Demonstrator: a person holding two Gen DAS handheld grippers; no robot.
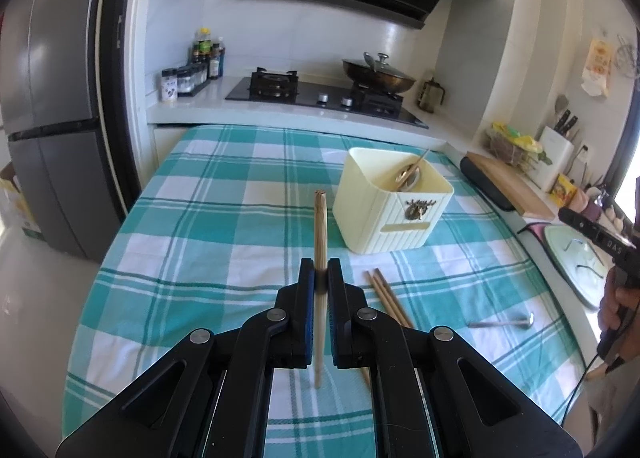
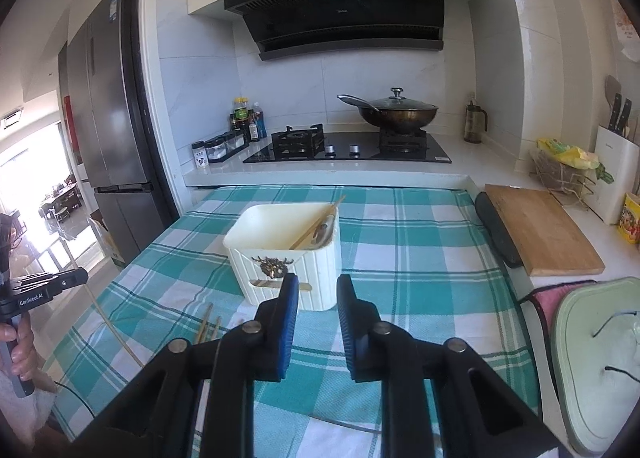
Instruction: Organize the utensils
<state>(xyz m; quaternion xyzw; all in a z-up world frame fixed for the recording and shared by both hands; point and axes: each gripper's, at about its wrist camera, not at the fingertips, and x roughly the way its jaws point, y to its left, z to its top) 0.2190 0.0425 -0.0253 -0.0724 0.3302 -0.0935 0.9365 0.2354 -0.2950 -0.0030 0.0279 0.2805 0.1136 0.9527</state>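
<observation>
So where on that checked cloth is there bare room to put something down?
The cloth is bare left of the bin and behind it toward the stove. In front of the bin it is crowded: loose chopsticks and a spoon lie there.

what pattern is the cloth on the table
A teal and white plaid check on the tablecloth, clearest in the left wrist view.

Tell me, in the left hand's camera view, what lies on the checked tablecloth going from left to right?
Chopstick held upright in the left gripper → loose chopsticks lying flat on the cloth → cream utensil box farther back → metal spoon near the cloth's right edge.
</observation>
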